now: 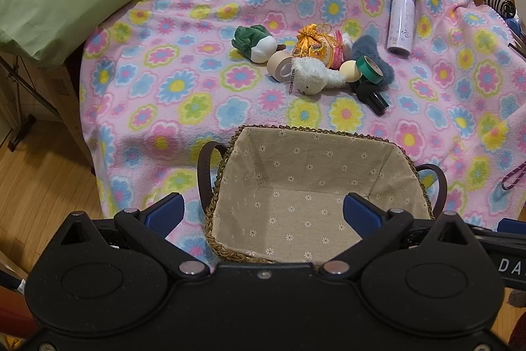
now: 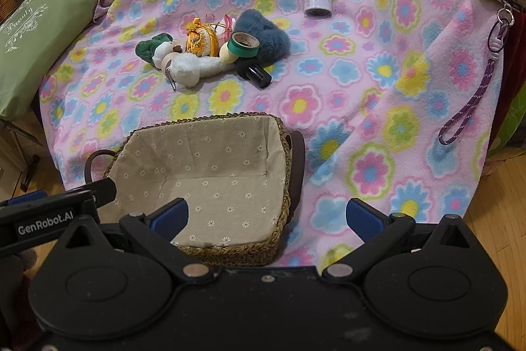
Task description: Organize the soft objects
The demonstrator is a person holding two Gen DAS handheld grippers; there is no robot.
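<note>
Both idle: left hand-held gripper (image 1: 263,213) and right hand-held gripper (image 2: 266,216) spread wide, holding nothing. Lined basket (image 1: 332,138) just ahead, empty. White plush (image 1: 314,76) beyond it in the clutter, touching tape rolls. Looks light, squashy; pinch mid-body. Open blanket (image 2: 371,134) to the right for approach.
</note>
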